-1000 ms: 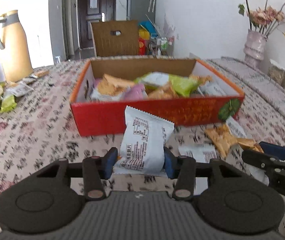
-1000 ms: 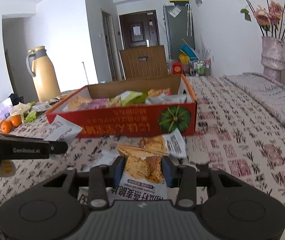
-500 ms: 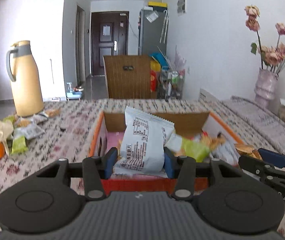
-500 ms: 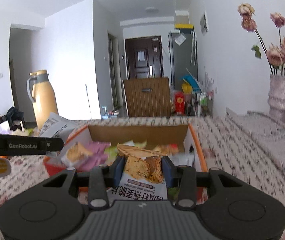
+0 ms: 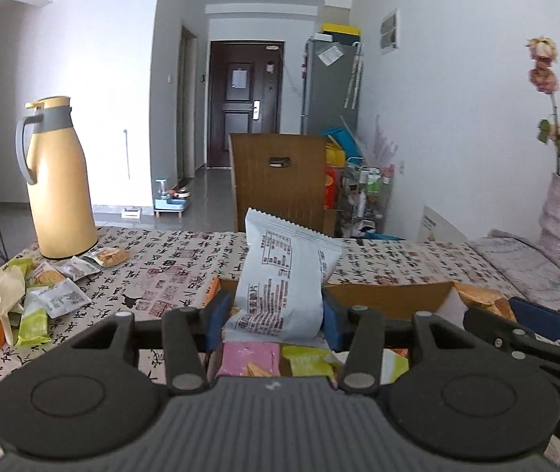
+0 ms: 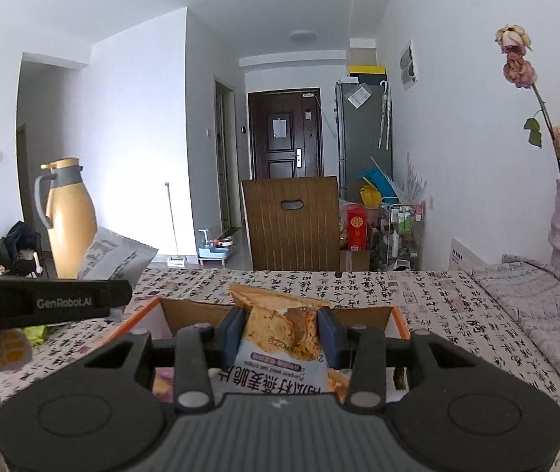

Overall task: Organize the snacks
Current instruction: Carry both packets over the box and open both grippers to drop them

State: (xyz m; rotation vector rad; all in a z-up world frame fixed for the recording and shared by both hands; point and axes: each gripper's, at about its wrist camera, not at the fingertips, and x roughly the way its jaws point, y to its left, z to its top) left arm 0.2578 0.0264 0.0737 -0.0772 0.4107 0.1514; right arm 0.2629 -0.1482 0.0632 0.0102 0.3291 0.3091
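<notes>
White crinkly packet is clamped in the left gripper, orange packet in the right gripper, both above the cardboard box mid-tabletop. Best lower each inside the walls before letting go, spaced apart.
</notes>
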